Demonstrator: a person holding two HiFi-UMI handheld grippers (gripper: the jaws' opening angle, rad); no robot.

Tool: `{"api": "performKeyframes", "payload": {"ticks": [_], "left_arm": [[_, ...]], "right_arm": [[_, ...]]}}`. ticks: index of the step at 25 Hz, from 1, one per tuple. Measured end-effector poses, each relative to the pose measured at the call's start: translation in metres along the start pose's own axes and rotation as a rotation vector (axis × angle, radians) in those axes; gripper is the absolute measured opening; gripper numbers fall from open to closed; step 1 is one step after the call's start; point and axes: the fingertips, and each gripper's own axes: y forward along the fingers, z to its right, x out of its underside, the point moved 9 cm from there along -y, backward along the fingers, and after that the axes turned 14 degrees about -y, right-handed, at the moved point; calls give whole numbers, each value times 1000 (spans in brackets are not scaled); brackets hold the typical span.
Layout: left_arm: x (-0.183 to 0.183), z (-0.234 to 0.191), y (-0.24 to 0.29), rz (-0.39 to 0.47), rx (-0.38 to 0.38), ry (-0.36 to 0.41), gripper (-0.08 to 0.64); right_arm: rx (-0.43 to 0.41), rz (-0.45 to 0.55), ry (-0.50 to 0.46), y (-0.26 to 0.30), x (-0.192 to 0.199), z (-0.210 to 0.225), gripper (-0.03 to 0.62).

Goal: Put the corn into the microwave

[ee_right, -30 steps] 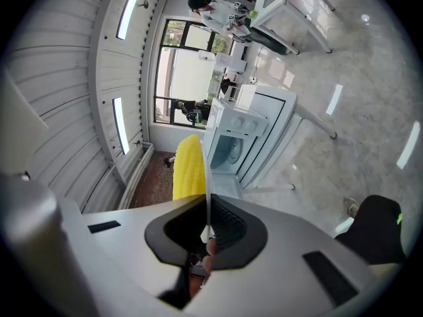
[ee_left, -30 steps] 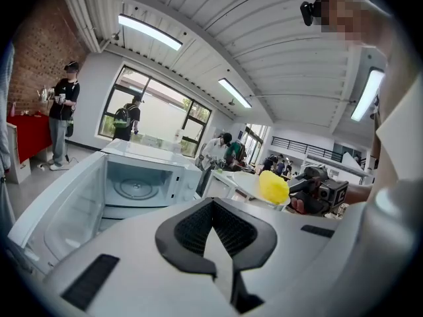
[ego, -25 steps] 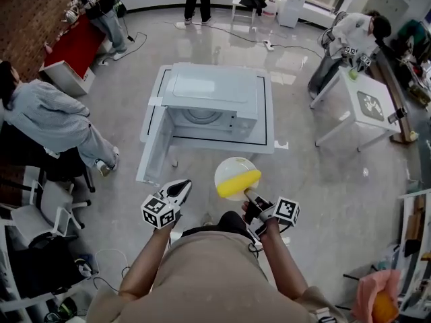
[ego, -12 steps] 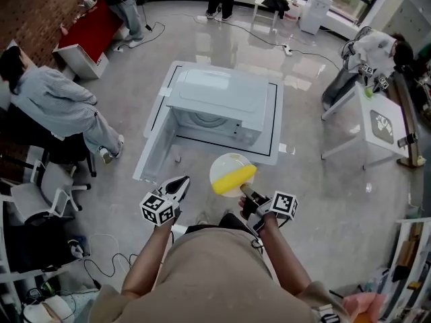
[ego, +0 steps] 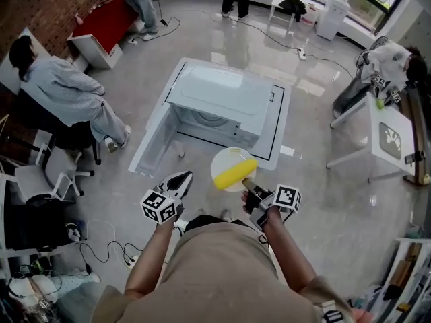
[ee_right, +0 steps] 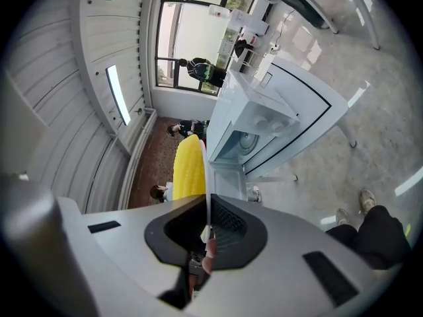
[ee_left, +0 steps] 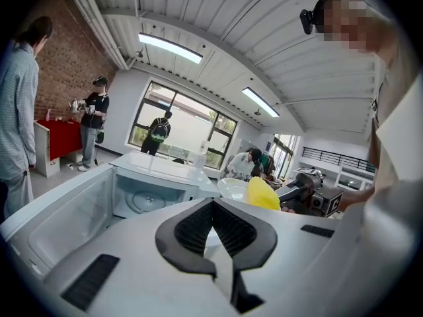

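Corn [ego: 236,173], one cob, one plate [ego: 225,159] pinched in right gripper [ego: 248,184] jaws, left gripper [ego: 180,178] jaws together, one microwave [ego: 222,93]

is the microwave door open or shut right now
Open. The door of the microwave stands swung out to the left, and the cavity with its turntable shows.

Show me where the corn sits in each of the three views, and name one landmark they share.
Head view: corn lies on the plate, lower centre, ahead of the right gripper.
Left gripper view: corn right of centre, past the jaws.
Right gripper view: corn left of centre, above the jaws.
Shared landmark: the open microwave.
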Motion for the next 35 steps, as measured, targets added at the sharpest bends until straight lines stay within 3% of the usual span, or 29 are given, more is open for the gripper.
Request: {"api": "performKeyframes", "payload": {"ticks": [12,17,23,30,35], "left_arm": [[18,10,-21,48,-102,-29,5],[15,-5,-21,35,-116,-34,5],[-6,-29,3,10,-73,-37,5],[-46,-72,28,-35,-17,-24,5],[-71,-110,42,-62,12,-19,5]], "right_arm": [[-4,-111,-40,0,-8,24,17],[-18,-104,11,7,-2,19,17],[-41,-77,10,33,-7,18,17],[6,-58,5,78,-18,14,17],[34,-17,52,113,-19,13,17]]}}
